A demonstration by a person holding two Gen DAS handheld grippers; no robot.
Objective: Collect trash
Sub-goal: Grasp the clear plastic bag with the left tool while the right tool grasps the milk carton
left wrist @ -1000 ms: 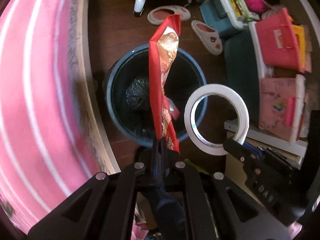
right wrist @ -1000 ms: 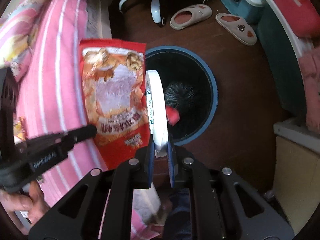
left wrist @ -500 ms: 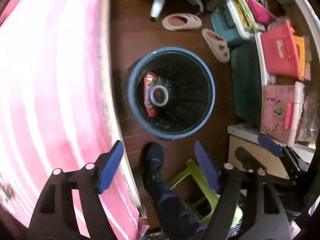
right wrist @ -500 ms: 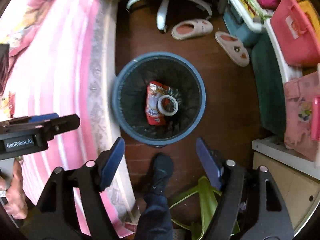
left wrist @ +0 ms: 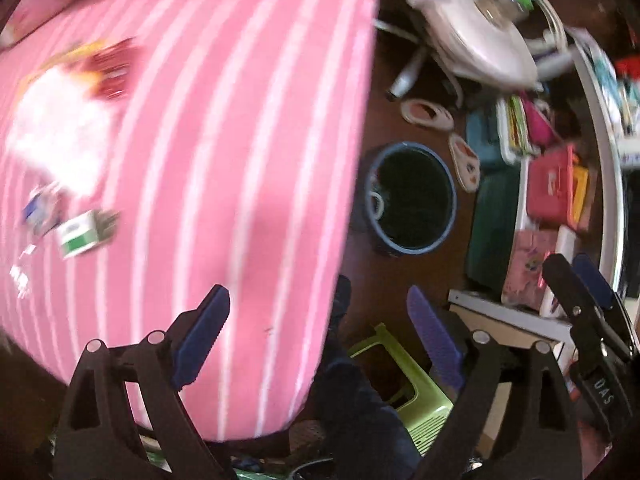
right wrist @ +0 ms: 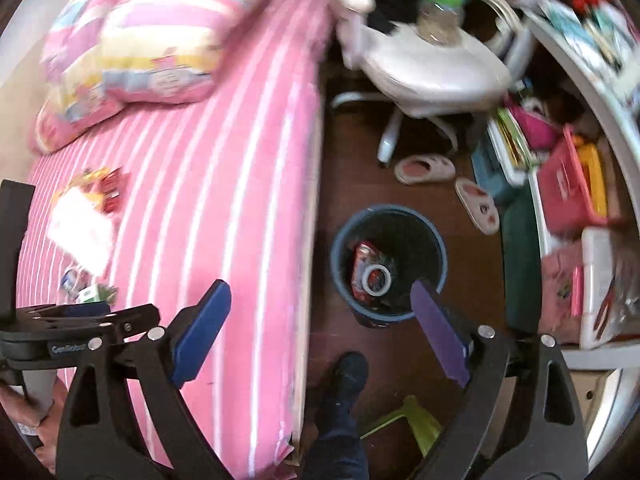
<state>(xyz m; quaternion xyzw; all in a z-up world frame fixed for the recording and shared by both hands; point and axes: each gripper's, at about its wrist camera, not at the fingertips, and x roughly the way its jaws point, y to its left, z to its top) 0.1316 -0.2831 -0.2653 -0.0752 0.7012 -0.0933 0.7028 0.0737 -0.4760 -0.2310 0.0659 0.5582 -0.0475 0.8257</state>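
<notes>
Two grippers: both in view, each with nothing between its blue pads.
Left gripper (left wrist: 316, 334): jaws have just been opening and stand wide apart, empty, above the edge of the pink striped bed (left wrist: 240, 160).
Right gripper (right wrist: 320, 324): jaws have just been opening, spread wide, empty, lower centre of its frame.
Trash bin (right wrist: 340, 252): blue-rimmed, on the dark wood floor just beside the bed.
Red snack wrapper (right wrist: 362, 264): lying inside the bin.
Tape roll (right wrist: 376, 279): white ring resting on the wrapper in the bin.
Bed litter: small green-and-white box (left wrist: 80, 236) at the left of the frame; a white and red wrapper (right wrist: 86, 216) blurred, upper left.
Slippers (right wrist: 426, 168): on the floor beyond the bin.
</notes>
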